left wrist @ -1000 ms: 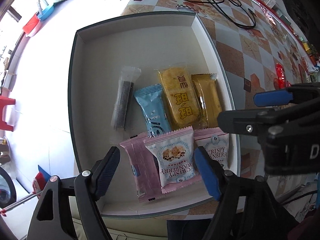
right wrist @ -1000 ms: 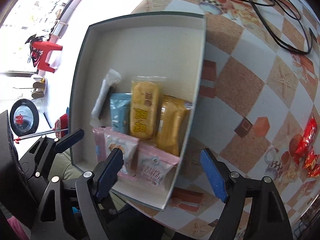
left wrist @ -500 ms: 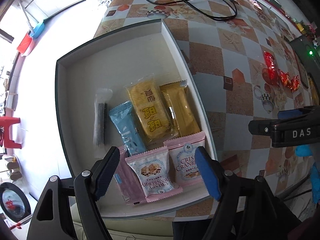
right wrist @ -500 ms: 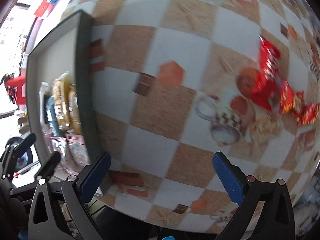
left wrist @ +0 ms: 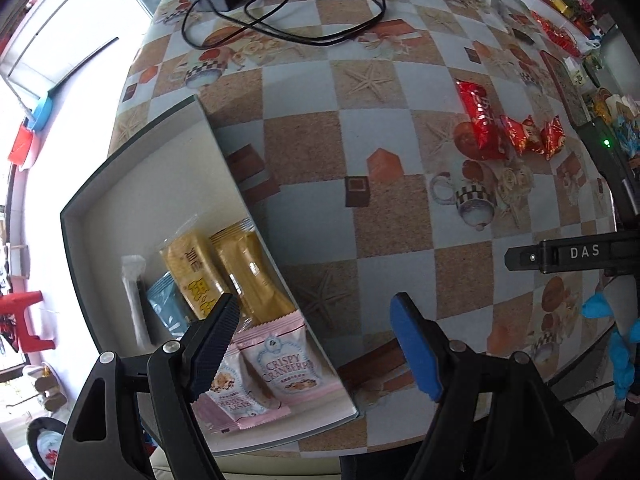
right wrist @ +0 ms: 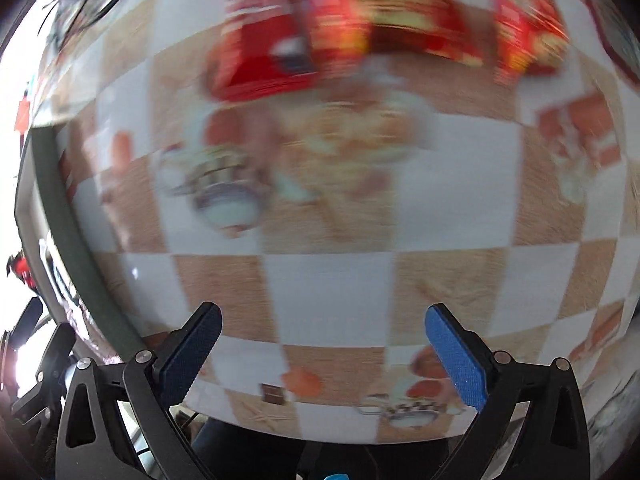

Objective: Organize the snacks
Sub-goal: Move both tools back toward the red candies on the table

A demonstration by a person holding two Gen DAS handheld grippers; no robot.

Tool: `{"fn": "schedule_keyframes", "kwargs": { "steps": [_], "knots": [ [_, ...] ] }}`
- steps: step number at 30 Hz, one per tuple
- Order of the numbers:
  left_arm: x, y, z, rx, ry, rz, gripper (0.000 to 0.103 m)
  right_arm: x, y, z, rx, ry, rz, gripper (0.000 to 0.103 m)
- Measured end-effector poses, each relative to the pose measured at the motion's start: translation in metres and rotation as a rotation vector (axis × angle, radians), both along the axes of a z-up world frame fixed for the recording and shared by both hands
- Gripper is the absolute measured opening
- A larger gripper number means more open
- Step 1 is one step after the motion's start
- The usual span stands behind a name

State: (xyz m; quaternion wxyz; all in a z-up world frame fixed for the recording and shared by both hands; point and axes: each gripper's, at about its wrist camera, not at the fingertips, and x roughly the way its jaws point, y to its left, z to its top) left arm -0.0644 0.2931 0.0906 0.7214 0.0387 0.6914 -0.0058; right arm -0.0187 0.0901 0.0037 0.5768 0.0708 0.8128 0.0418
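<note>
Clearly the step in hand is fetching the next snack: the right gripper (right wrist: pixel 320 356) has its jaws spread wide with nothing between them, and in its blurred view the red packets (right wrist: pixel 280 44) lie ahead at about twelve o'clock, well apart from the fingertips. The left gripper (left wrist: pixel 316 344) is likewise wide open and empty, hanging over the near corner of the box (left wrist: pixel 224 152) — its left finger above the packed snacks, its right finger above the tablecloth (left wrist: pixel 400 208).

To do it well, I would judge that the right gripper should take one packet only. In the left view the long red packet (left wrist: pixel 482 120) lies at about two o'clock with smaller red sweets (left wrist: pixel 528 134) just beside it, possibly touching, so closing on the outer end of the long packet — away from the sweets — would avoid dragging neighbours. Foil of this kind is likely slippery; a grip across the narrow width seems safer than a pinch on a crimped end.

Inside the box, free floor remains toward eleven o'clock, beyond the row of packets.

Readable writing: the pink packet (left wrist: pixel 290 364) says "CRISPY CRANBERRY"; the yellow packet (left wrist: pixel 192 272) carries Chinese characters I cannot read with confidence; the right gripper's body (left wrist: pixel 576 254), seen at three o'clock, is marked "DAS". The red packets' lettering is too small or blurred to make out.
</note>
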Motion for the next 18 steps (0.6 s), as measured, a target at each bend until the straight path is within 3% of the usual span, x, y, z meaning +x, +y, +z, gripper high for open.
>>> {"fn": "schedule_keyframes", "kwargs": {
  "steps": [9,18],
  "knots": [
    [0.039,-0.051,-0.013,-0.001,0.024,-0.057,0.081,0.012,-0.094,-0.006,-0.001,0.017,-0.209,0.102],
    [0.099,-0.094,-0.033,-0.017,0.042,-0.057,0.081,0.043,-0.154,0.006,0.009,-0.065,-0.371,0.102]
  ]
}}
